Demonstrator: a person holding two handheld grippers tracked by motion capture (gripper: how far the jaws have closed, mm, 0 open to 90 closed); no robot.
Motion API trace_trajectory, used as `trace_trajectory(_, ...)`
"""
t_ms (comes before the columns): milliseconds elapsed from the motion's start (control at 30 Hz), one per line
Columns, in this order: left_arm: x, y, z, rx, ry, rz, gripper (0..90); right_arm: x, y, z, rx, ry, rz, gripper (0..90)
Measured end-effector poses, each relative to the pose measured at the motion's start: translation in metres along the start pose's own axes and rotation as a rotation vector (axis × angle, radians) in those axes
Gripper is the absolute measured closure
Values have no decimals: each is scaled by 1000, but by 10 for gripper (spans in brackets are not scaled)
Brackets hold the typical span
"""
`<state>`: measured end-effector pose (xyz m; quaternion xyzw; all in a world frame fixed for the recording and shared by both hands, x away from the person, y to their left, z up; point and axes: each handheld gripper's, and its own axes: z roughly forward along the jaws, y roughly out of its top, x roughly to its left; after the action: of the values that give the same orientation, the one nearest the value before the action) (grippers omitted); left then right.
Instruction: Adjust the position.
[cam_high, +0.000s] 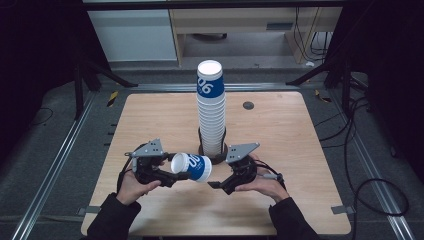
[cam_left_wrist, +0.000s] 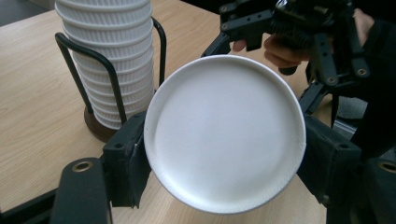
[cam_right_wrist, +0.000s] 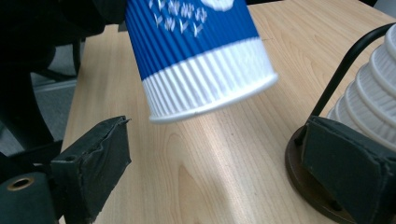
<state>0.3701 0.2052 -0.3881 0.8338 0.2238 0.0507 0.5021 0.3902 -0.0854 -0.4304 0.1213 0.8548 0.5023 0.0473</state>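
Cup (cam_high: 192, 167), blue and white ribbed paper, lies on its side in the air just above the table (cam_high: 150, 115), clamped at its base end by the left tongs (cam_high: 170, 176). The right tongs (cam_high: 216, 184) stand apart, their pads clear of the cup's rim, nothing between them. The step looks like a handover or a reorienting of the cup. Next, I judge, it must be turned and lowered onto the tall stack (cam_high: 211, 107) in its wire holder (cam_left_wrist: 74, 70).

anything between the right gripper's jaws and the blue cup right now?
Nothing. In the right gripper view, the right gripper stands open just short of the blue cup; only bare table shows between them. The left gripper holds the cup.
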Motion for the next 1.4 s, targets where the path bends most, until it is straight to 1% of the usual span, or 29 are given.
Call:
trace_trajectory(33, 0, 0, 0, -7, -1, -1, 267, 0, 0, 0, 0, 0, 0, 77)
trace_trajectory(67, 0, 0, -1, -11, -3, 0, 267, 0, 0, 1, -16, 12, 9, 76)
trace_trajectory(100, -1, 0, -1, -13, -4, 1, 267, 0, 0, 1, -21, 15, 11, 75)
trace_trajectory(133, -1, 1, 0, -18, -13, 1, 267, 0, 0, 2, -28, 24, 13, 75)
trace_trajectory(167, -1, 1, 0, -18, -13, 1, 267, 0, 0, 2, -28, 24, 13, 75)
trace_trajectory(233, -3, 1, 2, -20, -27, 6, 267, 0, 0, 5, -40, 38, 19, 75)
trace_trajectory(300, -4, 1, 3, -22, -26, 9, 267, 0, 0, 6, -43, 42, 18, 75)
trace_trajectory(333, -4, 2, 3, -22, -32, 12, 267, 1, 0, 9, -49, 54, 20, 73)
trace_trajectory(367, -5, 2, 4, -27, -33, 13, 267, 1, 0, 9, -49, 54, 20, 73)
trace_trajectory(400, -6, 2, 4, -29, -45, 14, 267, 1, 0, 11, -51, 57, 18, 72)
trace_trajectory(433, -6, 2, 4, -29, -45, 14, 267, 1, 0, 11, -51, 57, 18, 72)
trace_trajectory(467, -6, 2, 4, -33, -55, 14, 267, 1, 1, 13, -56, 62, 17, 73)
trace_trajectory(500, -6, 2, 4, -33, -55, 14, 267, 1, 1, 13, -56, 62, 17, 73)
trace_trajectory(533, -7, 2, 5, -33, -67, 15, 267, 2, 1, 15, -63, 72, 13, 73)
trace_trajectory(733, -9, 2, 8, -28, -86, 23, 267, 3, 3, 18, -79, 83, 4, 80)
trace_trajectory(800, -8, 1, 9, -31, -96, 17, 267, 3, 3, 19, -91, 101, 5, 95)
trace_trajectory(1033, -6, 1, 9, -34, -110, 10, 268, 4, 3, 19, -107, 110, -5, 126)
trace_trajectory(1133, -6, 0, 9, -32, -115, 8, 268, 4, 2, 19, -102, 118, -8, 139)
trace_trajectory(1400, -4, 0, 10, -28, -123, -1, 266, 4, 2, 18, -94, 117, -10, 154)
